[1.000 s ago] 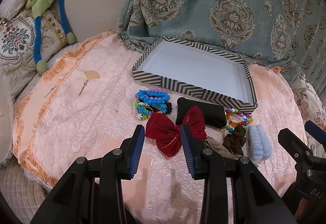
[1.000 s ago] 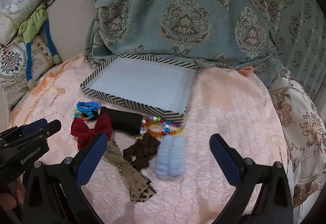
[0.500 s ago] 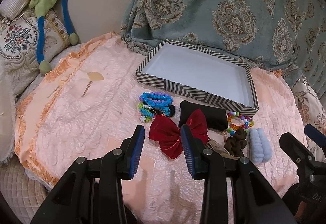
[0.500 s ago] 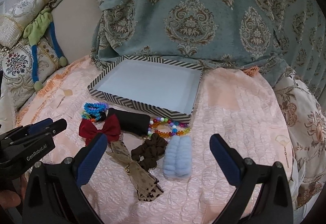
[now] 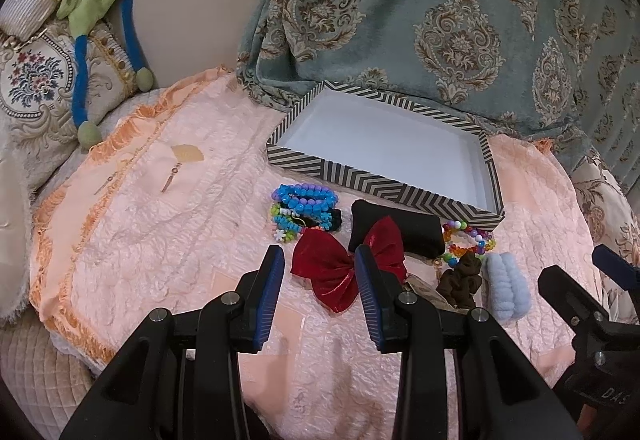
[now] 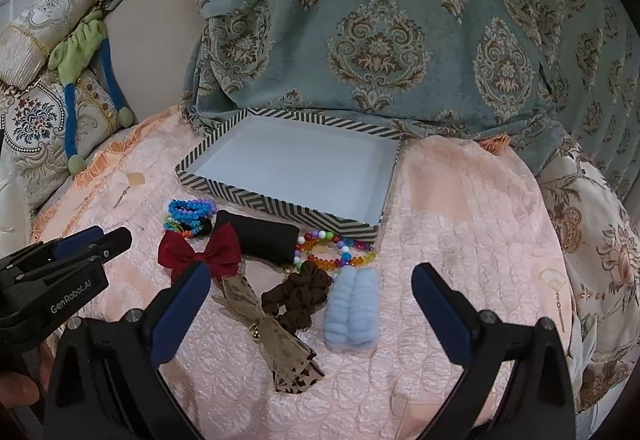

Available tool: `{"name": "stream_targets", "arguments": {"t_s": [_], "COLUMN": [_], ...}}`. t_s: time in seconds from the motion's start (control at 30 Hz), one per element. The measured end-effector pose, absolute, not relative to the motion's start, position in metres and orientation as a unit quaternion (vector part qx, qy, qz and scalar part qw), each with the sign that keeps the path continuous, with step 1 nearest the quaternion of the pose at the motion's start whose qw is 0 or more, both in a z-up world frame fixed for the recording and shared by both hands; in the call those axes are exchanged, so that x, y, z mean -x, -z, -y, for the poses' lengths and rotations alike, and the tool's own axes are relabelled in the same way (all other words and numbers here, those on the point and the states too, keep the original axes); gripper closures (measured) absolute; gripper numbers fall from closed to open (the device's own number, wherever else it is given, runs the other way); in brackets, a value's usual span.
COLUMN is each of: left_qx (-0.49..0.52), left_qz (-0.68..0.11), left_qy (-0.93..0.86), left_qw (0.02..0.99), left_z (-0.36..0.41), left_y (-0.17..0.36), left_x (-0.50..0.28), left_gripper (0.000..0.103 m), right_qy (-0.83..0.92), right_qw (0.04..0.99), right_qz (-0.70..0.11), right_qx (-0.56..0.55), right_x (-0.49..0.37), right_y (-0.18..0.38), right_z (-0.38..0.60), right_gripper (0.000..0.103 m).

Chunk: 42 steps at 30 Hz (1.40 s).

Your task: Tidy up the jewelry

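Note:
A striped box (image 5: 400,195) with a white inside (image 6: 296,163) lies empty on the peach quilt. In front of it lie blue bead bracelets (image 5: 306,195) (image 6: 191,208), a red bow (image 5: 344,264) (image 6: 200,252), a black pouch (image 5: 416,236) (image 6: 264,236), rainbow bead bracelets (image 5: 468,240) (image 6: 340,248), a brown scrunchie (image 5: 460,280) (image 6: 296,296), a pale blue scrunchie (image 5: 506,292) (image 6: 352,312) and a tan sheer bow (image 6: 272,336). My left gripper (image 5: 318,276) is open and empty, just short of the red bow. My right gripper (image 6: 310,304) is wide open and empty, above the scrunchies.
A teal patterned throw (image 6: 380,39) hangs behind the box. Embroidered cushions (image 5: 36,79) and a green and blue cord (image 5: 84,39) lie at the left. Small earrings (image 5: 176,175) lie on the quilt (image 5: 140,240) at the left and another (image 6: 558,300) at the right.
Both grippers have drawn back and up a little, so the items look farther and lower in view. The jaws kept their opening and nothing was picked up.

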<state>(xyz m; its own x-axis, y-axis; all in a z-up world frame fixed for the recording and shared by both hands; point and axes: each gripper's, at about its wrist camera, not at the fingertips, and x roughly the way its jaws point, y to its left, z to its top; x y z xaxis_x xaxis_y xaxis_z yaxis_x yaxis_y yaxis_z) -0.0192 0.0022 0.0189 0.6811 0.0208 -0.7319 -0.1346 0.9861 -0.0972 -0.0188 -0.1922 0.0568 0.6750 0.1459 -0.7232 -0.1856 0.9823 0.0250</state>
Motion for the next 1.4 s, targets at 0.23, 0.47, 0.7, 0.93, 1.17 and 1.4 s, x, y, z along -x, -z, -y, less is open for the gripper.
{"name": "stream_targets", "arguments": {"t_s": [0.23, 0.47, 0.7, 0.93, 1.17, 1.4], "left_qx": [0.074, 0.077, 0.068, 0.063, 0.089, 0.151], "left_qz": [-0.402, -0.408, -0.416, -0.419, -0.435, -0.446], "left_qy": [-0.036, -0.033, -0.033, -0.037, -0.021, -0.037], "left_qw": [0.912, 0.909, 0.906, 0.905, 0.896, 0.881], "left_z": [0.0, -0.001, 0.001, 0.001, -0.013, -0.061], "left_y": [-0.017, -0.013, -0.008, -0.005, -0.002, 0.003], "left_x": [0.017, 0.016, 0.013, 0.012, 0.006, -0.001], "left_gripper": [0.083, 0.083, 0.083, 0.083, 0.083, 0.083], "right_qy": [-0.092, -0.092, -0.094, -0.093, -0.103, -0.101], "right_qw": [0.913, 0.911, 0.909, 0.905, 0.899, 0.888], "right_qz": [-0.398, -0.401, -0.405, -0.414, -0.424, -0.448], "right_qx": [0.024, 0.025, 0.025, 0.02, 0.017, -0.01], "right_x": [0.018, 0.016, 0.015, 0.011, 0.008, -0.002], "right_y": [-0.053, -0.051, -0.048, -0.042, -0.035, -0.018], "right_z": [0.193, 0.195, 0.196, 0.199, 0.203, 0.229], "right_gripper": [0.001, 0.001, 0.001, 0.001, 0.001, 0.01]}}
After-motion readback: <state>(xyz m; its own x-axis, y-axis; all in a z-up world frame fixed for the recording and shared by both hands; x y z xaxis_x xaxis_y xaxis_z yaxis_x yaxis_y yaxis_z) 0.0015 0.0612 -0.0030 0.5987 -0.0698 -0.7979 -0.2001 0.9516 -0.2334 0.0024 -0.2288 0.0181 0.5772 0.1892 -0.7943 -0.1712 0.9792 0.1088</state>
